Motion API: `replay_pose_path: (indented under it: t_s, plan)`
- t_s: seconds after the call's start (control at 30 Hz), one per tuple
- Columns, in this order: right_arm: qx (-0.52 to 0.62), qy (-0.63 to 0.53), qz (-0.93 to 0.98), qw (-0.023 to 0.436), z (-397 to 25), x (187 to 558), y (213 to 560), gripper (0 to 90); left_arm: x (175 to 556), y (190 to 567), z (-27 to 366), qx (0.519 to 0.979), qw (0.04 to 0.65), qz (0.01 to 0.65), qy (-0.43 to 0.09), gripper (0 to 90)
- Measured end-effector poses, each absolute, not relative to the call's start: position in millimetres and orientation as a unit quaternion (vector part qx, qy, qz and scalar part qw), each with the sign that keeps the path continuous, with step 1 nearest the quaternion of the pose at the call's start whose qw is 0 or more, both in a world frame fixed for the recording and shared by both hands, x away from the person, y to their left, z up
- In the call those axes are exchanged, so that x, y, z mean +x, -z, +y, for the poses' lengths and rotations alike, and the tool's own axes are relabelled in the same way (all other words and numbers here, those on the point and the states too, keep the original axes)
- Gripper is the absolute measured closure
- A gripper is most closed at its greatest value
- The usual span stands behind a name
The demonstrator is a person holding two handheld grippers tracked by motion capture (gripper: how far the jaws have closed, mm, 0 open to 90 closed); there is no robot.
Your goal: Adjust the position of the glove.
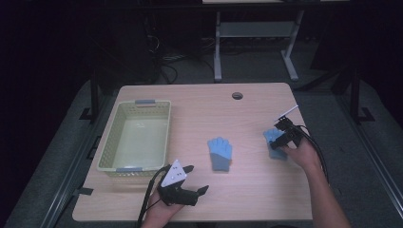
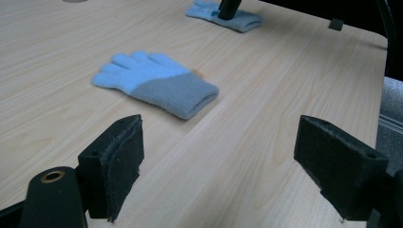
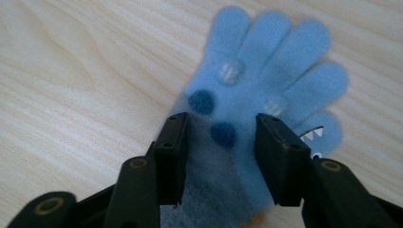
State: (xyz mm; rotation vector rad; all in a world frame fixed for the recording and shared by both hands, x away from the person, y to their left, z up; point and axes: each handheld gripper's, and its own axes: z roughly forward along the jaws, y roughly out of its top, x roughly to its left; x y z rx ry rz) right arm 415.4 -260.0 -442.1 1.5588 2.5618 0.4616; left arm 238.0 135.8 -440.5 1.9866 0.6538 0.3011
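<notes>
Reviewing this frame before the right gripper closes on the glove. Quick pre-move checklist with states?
1. Right gripper jaws open on either side of the right glove: ok.
2. Jaws low enough to catch fabric: cannot tell; glove between them looks blurred.
3. Glove lies flat on the table, fingers spread: ok.
4. Left gripper open, holding nothing, near the table's front edge, away from the right one: ok.
5. Middle glove lies apart from the right glove: ok.
6. Basket empty, nothing over its opening: ok.
</notes>
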Motion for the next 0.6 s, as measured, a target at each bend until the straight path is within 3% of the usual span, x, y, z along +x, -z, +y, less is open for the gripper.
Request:
replay_pose_path:
  t_s: [0.33,0.6]
  plan:
    - [0.517,-0.149,0.84,0.068,-256.4,413.1,442.0,78.4,236.6,440.0,136.2,0.818,0.488,0.275,-0.133,16.5]
    - [0.517,-0.157,0.839,0.071,-257.5,410.7,440.0,83.1,238.5,440.8,138.3,0.816,0.488,0.28,-0.133,16.6]
